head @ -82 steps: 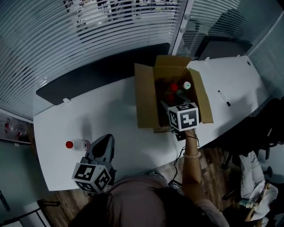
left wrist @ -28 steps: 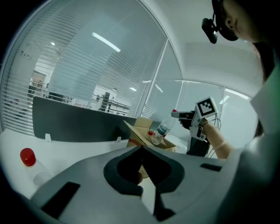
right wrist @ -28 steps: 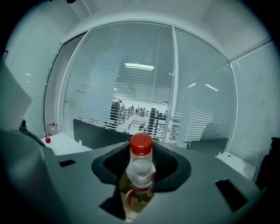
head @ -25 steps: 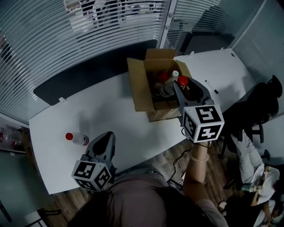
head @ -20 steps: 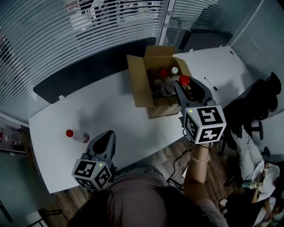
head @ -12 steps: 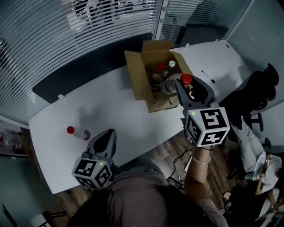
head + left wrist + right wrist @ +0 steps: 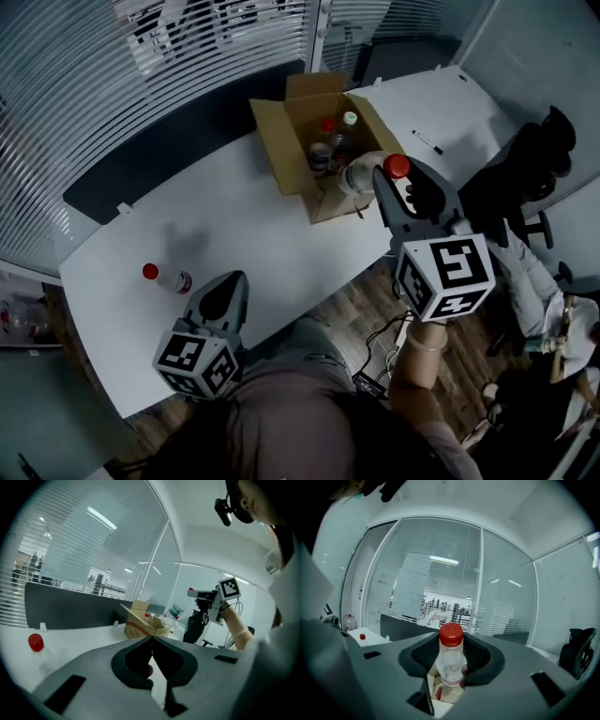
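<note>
— Up out of the cardboard box (image 7: 281,150) has come the right gripper (image 7: 397,178); a few seconds ago it sat low inside it. What does it carry?

— A clear red-capped bottle (image 7: 362,173). The right gripper view shows the jaws clamped on the bottle just below the cap, with the bottle standing upright between them.

— Where is that bottle in the scene?

— It is in the air, off the white table (image 7: 244,225). From the head view it shows over the near right corner of the box. The left gripper view puts it above the box's rim and off to the right of it.

— And the other tool?

— The left gripper (image 7: 225,284) hangs over the near left part of the table. Its jaws are pressed together with nothing between them. The thing nearest to it is a second bottle (image 7: 167,277), also red-capped, which lies on its side on the table. That one is just to the far left of the jaw tips and does not touch them.

— What is in the box?

— The flaps are open, and a few standing bottles (image 7: 331,141) show inside, one with a red cap and one with a pale cap. A pen (image 7: 427,142) lies on the table to the right of the box. A dark office chair (image 7: 534,159) stands beyond the table's right end.
</note>
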Tool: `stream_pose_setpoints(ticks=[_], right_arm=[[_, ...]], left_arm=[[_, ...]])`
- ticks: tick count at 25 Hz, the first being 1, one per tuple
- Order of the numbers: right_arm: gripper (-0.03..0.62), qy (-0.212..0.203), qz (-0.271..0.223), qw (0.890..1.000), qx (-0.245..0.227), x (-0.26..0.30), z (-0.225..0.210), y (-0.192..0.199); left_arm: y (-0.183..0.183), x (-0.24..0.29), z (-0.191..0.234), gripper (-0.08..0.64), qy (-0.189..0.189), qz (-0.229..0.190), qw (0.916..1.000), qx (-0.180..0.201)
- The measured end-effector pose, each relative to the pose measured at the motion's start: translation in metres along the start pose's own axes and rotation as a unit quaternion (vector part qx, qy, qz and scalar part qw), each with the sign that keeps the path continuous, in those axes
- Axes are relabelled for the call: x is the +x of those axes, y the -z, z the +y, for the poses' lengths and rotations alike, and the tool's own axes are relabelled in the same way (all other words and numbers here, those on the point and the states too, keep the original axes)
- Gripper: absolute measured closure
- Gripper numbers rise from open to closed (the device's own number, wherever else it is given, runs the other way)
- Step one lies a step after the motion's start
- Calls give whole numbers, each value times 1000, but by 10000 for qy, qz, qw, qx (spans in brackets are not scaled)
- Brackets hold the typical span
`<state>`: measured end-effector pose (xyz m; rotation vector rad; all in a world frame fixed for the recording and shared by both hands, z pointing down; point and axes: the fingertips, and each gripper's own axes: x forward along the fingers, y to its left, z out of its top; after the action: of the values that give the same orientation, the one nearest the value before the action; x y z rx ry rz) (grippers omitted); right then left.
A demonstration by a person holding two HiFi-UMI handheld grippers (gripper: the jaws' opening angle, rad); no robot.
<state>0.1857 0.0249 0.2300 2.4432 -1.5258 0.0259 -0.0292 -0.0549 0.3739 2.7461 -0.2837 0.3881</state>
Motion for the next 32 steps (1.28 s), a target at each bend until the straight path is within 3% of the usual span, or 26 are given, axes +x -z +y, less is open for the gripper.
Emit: stream_pose_setpoints(ticks=[11, 20, 32], right_arm=[[420, 61, 158, 9999, 19, -12, 18, 10], [420, -288, 245, 9993, -54, -7, 51, 17], [420, -942, 299, 9950, -117, 14, 106, 23]], left_arm=[[-2, -16, 0, 552, -18, 130, 9999, 6], [12, -37, 13, 551, -125, -14, 9999, -26], [19, -71, 38, 551, -691, -195, 9972, -228]])
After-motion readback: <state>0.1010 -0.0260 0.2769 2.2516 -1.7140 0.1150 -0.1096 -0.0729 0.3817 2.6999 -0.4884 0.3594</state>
